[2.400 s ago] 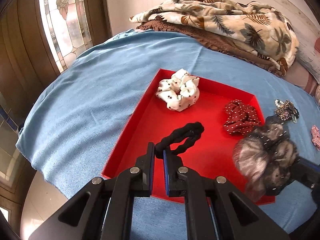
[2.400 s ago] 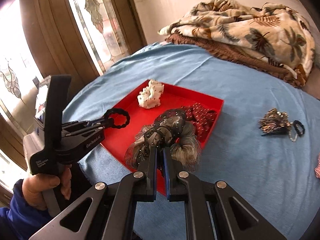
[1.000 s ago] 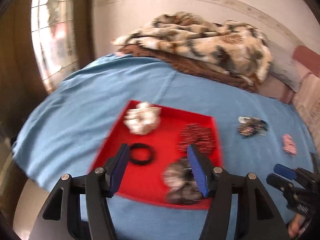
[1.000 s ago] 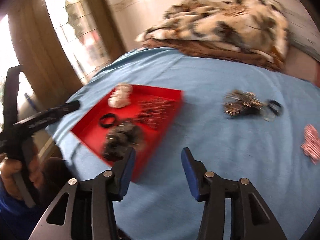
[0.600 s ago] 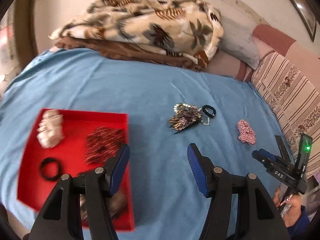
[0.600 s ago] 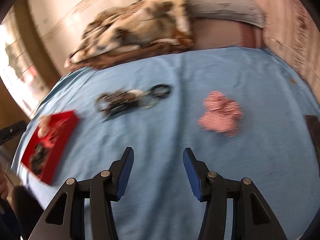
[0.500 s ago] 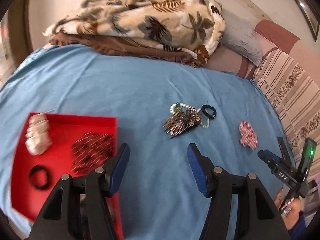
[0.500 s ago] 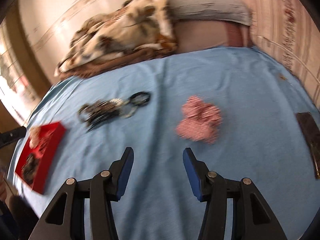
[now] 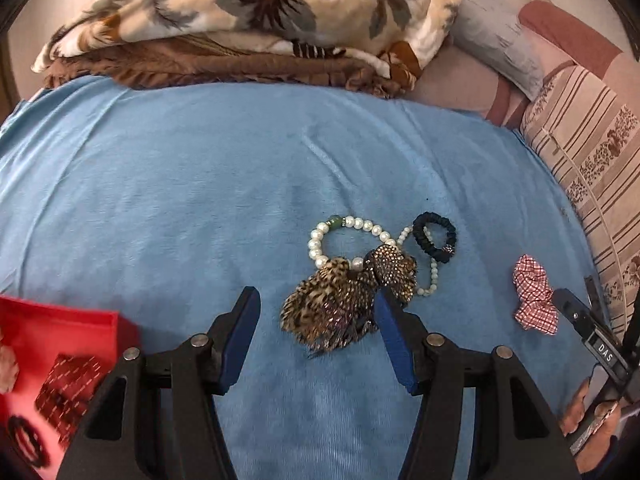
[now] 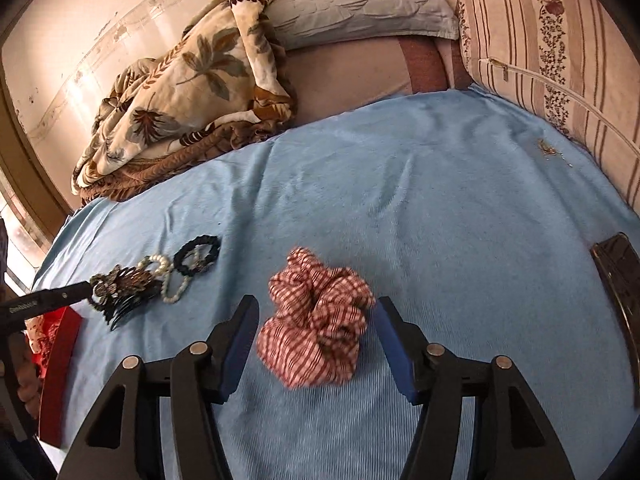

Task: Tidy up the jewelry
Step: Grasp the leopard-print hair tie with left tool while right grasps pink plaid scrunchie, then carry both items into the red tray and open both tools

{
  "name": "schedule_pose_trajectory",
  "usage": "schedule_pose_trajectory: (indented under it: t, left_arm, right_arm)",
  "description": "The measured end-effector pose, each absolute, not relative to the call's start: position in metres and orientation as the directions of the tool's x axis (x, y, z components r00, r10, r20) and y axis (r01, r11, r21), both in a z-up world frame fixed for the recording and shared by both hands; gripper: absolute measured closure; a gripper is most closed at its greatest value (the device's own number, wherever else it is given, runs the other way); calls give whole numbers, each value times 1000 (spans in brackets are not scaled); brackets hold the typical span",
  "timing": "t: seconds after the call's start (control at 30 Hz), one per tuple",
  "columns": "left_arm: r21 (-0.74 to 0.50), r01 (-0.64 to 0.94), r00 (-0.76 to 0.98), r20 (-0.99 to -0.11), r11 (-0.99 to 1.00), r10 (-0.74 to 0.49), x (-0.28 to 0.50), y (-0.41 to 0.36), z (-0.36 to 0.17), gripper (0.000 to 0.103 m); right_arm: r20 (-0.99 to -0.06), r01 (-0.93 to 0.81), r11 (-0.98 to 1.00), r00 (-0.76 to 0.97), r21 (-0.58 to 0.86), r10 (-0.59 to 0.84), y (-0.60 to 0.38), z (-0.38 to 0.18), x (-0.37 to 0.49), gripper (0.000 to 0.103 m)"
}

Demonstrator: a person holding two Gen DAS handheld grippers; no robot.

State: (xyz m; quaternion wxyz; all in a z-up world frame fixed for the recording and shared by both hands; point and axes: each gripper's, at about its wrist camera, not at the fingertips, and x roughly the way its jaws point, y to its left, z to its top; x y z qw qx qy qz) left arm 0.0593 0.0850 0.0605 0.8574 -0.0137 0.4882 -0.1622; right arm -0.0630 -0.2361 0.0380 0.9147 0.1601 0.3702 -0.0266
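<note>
My left gripper (image 9: 316, 320) hangs over a brown feathered hair clip (image 9: 340, 304) on the blue sheet. Its jaws are closing with the clip between them; the right finger (image 9: 390, 320) overlaps the clip's edge and the left finger stands apart. A pearl bracelet (image 9: 344, 224) and a small black scrunchie (image 9: 434, 236) lie just beyond. My right gripper (image 10: 316, 328) straddles a red-checked scrunchie (image 10: 316, 332); its jaws are opening and the pads are clear of the cloth. The red tray (image 9: 60, 328) sits at the lower left and holds a dark red scrunchie (image 9: 68, 384) and a black hair tie (image 9: 24, 440).
A leaf-print blanket (image 9: 248, 12) is heaped at the far end of the bed, with pillows (image 10: 360, 4) beside it. A striped cushion (image 10: 560, 40) lines the right side. A dark flat object (image 10: 620, 280) lies on the sheet at the right. A hand (image 9: 592, 412) holds the right gripper.
Both grippers have let go of the black hair tie and the grey scrunchie, which lie in the tray, and swung right: left over the feathered clip, right over the checked scrunchie.
</note>
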Motion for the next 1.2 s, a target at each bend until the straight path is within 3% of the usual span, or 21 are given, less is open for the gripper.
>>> schedule_pose_trajectory:
  t: [0.07,0.13,0.17,0.23,0.33,0.77,1.2]
  left_arm:
    - [-219,280,445,-833,935,-329,64,83,56,75]
    - [-262,282,430,-825,923,-365,64,82,58,92]
    - [-252,278,429,-831,927,-355,64,80,58,94]
    - [-243,283,425,-835,928,-348,60,78,58,94]
    - [-259,314,394,-840,913,-374,46,73,58,96]
    - [-407,495,254,-777,768,-576,-92,76,84,96]
    - [-344,369,502,-708,864,-496,-131,167,137,96]
  right_arm:
    - [-693,165,948,718,273,75,-238,33,-58,39]
    - [-702,160,948,707,276,85,-238,29,-54,39]
    - [-708,159,946,700,282,94,-238,26,-53,43]
    - [-721,153,943,684,295,114,-238,22,-53,82]
    - [-722,148,940,680,306,128,-237,23,-59,89]
    - [-732,57,944,646,325,214,-188,35,-132,91]
    - [-687,-19,936,673,352,272,-146,62,-167,91]
